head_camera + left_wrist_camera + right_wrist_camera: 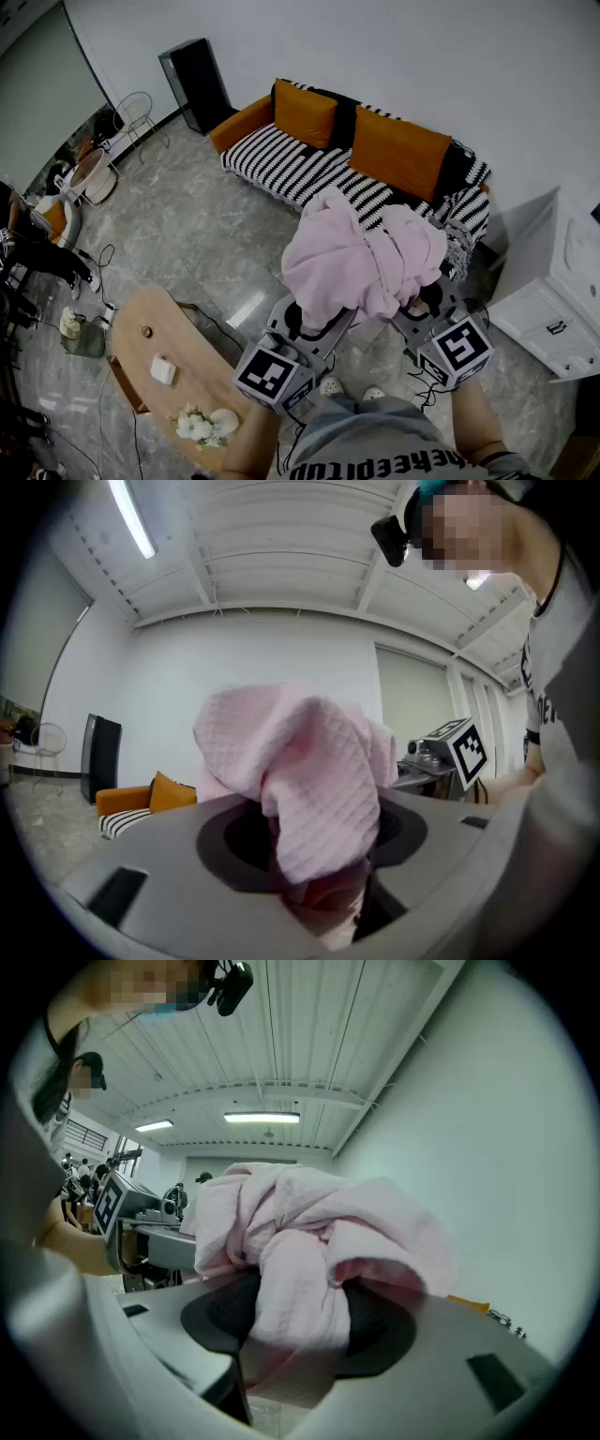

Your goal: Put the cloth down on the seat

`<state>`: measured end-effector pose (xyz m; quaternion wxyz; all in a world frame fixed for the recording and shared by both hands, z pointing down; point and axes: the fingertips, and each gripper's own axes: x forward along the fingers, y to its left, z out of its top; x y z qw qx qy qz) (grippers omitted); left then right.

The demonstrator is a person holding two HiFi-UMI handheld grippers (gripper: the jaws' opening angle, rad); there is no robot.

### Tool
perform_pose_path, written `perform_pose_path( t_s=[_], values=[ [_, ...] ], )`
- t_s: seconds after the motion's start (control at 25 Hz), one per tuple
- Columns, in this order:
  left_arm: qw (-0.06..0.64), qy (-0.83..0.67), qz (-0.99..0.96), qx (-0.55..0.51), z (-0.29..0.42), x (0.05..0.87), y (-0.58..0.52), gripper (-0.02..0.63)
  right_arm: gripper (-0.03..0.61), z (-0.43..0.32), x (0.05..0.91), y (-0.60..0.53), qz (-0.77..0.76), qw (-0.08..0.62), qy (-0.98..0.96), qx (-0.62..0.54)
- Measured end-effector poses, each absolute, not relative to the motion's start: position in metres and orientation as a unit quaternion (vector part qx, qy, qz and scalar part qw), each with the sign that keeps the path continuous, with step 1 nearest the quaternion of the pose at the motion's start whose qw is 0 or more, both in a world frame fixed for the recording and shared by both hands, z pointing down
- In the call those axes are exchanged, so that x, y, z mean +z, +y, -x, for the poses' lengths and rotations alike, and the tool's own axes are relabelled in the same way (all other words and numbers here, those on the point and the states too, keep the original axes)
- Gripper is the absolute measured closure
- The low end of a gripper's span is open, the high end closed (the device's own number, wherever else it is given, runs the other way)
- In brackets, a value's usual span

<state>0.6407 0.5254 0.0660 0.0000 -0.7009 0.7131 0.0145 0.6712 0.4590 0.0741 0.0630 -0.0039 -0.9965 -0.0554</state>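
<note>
A bunched pink cloth (361, 258) hangs in the air in front of the sofa, carried by both grippers. My left gripper (305, 323) holds its near left part: in the left gripper view a fold of the cloth (309, 780) fills the gap between the jaws of that gripper (323, 892). My right gripper (427, 307) holds the right part, and the cloth (309, 1241) heaps over and drops between the jaws of that gripper (291, 1363). The cloth hides the pads. The seat (281, 164), covered by a black-and-white striped throw, lies beyond the cloth.
Orange cushions (398, 150) lean on the sofa back. A wooden coffee table (141, 347) with small items stands at the lower left. A white cabinet (562, 300) is at the right, a black tower (197, 84) and a wire chair (141, 112) at the back left.
</note>
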Motion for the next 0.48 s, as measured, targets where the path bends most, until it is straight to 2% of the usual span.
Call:
perform_pose_path(
  t_s=[0.48],
  values=[
    [0.004,0.707,0.707,0.003,-0.6403,0.0613,0.5293,0.383,0.327,-0.6722,0.0704,0.4634,-0.005,0.052,-0.997,-0.048]
  ],
)
